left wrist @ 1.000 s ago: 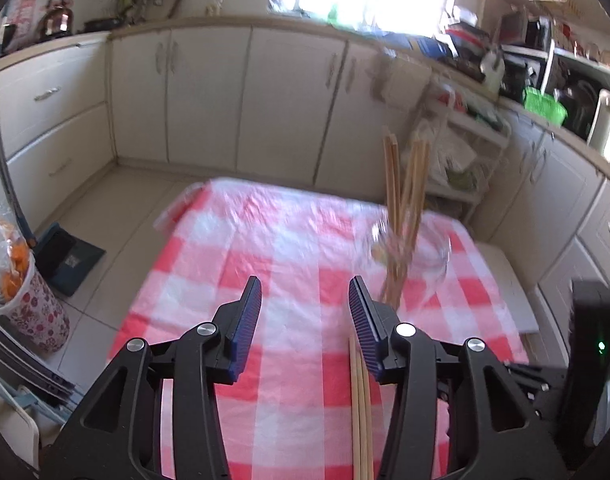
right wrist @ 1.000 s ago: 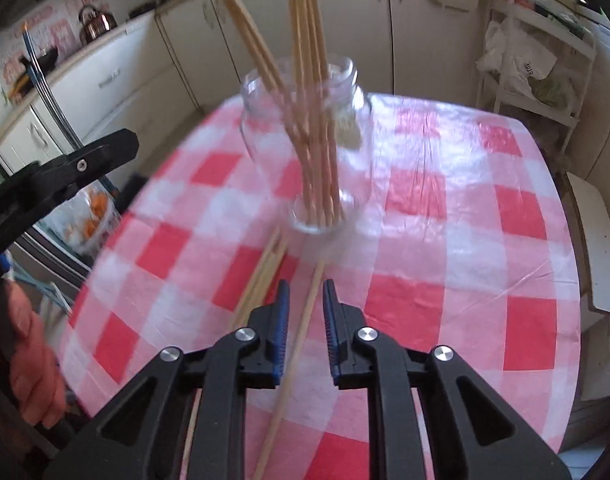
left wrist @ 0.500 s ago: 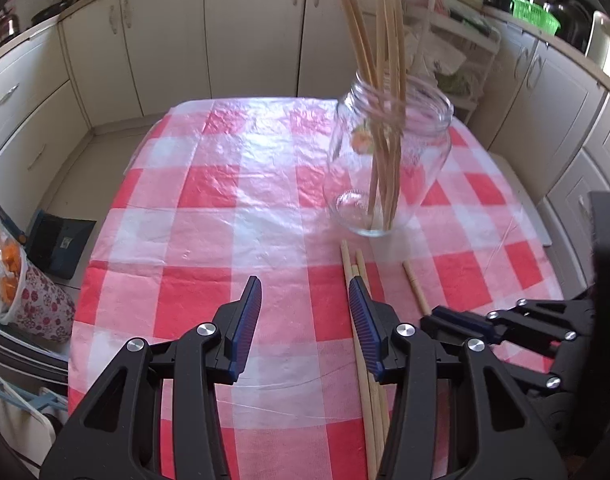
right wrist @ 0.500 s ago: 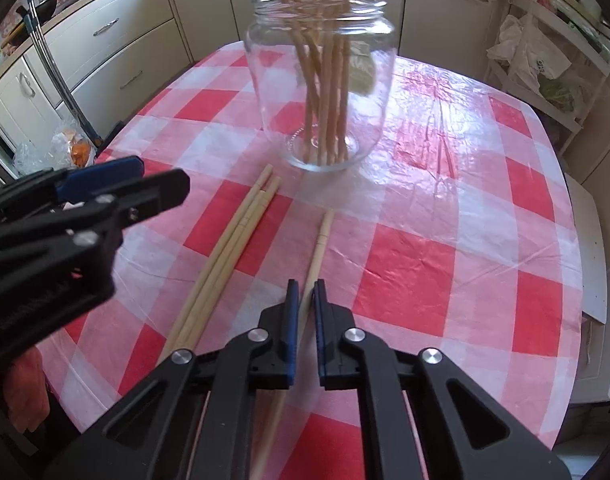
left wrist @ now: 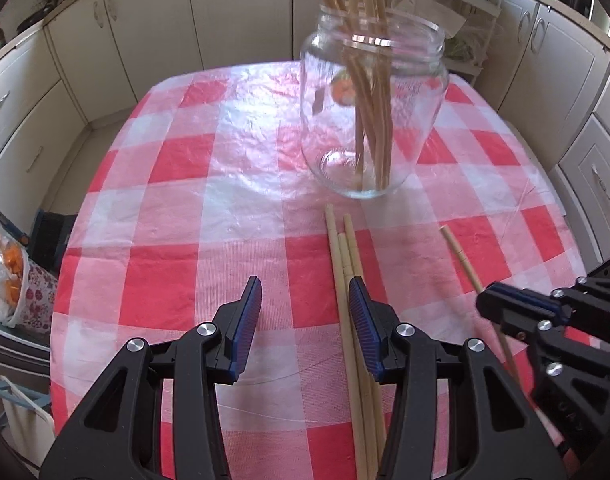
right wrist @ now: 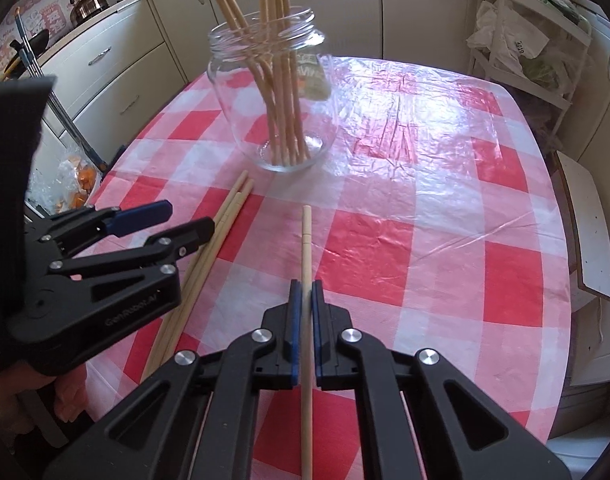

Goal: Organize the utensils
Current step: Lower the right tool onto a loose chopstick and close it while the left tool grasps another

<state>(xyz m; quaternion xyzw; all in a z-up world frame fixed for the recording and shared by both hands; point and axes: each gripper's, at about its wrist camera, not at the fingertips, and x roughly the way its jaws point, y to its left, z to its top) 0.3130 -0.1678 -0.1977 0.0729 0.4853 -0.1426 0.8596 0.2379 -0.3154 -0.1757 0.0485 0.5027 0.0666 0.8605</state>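
Note:
A clear glass jar (left wrist: pixel 373 120) (right wrist: pixel 273 112) holding several wooden chopsticks stands upright on the red-and-white checked tablecloth (left wrist: pixel 185 240). In front of it lies a bundle of three chopsticks (left wrist: pixel 345 264) (right wrist: pixel 225 220). My left gripper (left wrist: pixel 305 320) (right wrist: pixel 187 218) hangs open over the cloth, and the bundle runs just inside its right finger without being pinched. A single chopstick (right wrist: pixel 306 240) (left wrist: pixel 461 256) lies to the right of the bundle. My right gripper (right wrist: pixel 303 300) (left wrist: pixel 517 312) is shut on it low over the table.
Cream cabinets (left wrist: pixel 105 40) surround the table. A plastic bag with orange contents (left wrist: pixel 5 268) sits on the floor at the left. A white wire rack (right wrist: pixel 525 48) stands beyond the table's far right, and a white board (right wrist: pixel 589 232) lies by its right edge.
My left gripper has come down and forward over the table, beside the chopstick bundle. My right gripper's jaws have closed onto the single chopstick, and it has shifted slightly.

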